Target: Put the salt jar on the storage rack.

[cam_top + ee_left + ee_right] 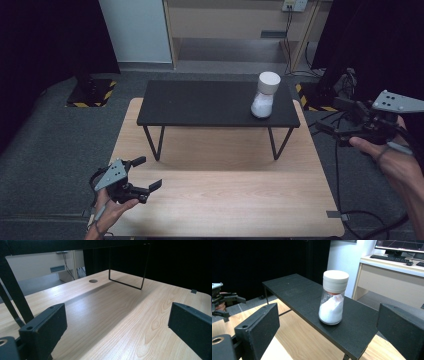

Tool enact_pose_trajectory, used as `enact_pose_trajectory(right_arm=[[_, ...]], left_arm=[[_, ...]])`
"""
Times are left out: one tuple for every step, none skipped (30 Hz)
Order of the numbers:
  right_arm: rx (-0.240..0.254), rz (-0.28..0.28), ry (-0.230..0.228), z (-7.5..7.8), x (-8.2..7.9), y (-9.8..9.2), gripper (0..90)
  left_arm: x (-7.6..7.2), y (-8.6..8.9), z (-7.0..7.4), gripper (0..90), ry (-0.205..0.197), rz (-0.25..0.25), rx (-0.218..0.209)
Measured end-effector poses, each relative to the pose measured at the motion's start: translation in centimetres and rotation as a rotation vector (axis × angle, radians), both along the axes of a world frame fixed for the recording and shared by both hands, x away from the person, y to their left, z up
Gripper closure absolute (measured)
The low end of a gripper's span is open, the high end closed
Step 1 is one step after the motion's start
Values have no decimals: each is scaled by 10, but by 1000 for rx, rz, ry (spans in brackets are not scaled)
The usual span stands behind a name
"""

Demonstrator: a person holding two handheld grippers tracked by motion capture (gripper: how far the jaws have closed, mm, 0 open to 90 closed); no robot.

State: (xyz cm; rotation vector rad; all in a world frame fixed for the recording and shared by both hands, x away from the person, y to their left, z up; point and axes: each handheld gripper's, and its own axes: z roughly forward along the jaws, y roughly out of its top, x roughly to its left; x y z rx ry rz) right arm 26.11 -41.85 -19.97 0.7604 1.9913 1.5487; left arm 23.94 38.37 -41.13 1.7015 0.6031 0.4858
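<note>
Shaker [333, 298] upright on black shelf [309, 302]

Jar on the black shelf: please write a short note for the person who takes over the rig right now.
Left gripper: open, holds nothing, low over the front left of the wooden table.
Right gripper: open, holds nothing, in the air off the right end of the black shelf, aimed at the jar.
Jar: upright at the shelf's right end, white lid on, white powder inside.
Done: nothing to see so far; the jar is untouched.
Left: probably bring the right fingers around the jar and grasp it.
</note>
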Motion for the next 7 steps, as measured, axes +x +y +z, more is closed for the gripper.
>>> enact_pose_trajectory(right_arm=[[0, 0, 0, 0, 0, 0, 51], [-4, 4, 4, 0, 1, 0, 52], [-6, 5, 3, 0, 1, 1, 53], [-9, 4, 7, 0, 1, 1, 53], [-12, 3, 7, 0, 1, 2, 54], [-17, 5, 6, 0, 2, 2, 53], [-17, 5, 6, 0, 2, 2, 53]], left_arm=[[0, 0, 0, 8, 0, 0, 0], [0, 0, 0, 8, 0, -1, 0], [0, 0, 0, 8, 1, -2, 2], [0, 0, 0, 8, 2, -3, 3], [1, 0, 0, 8, 2, -4, 4], [1, 0, 0, 8, 2, -4, 4], [1, 0, 0, 8, 3, -5, 4]])
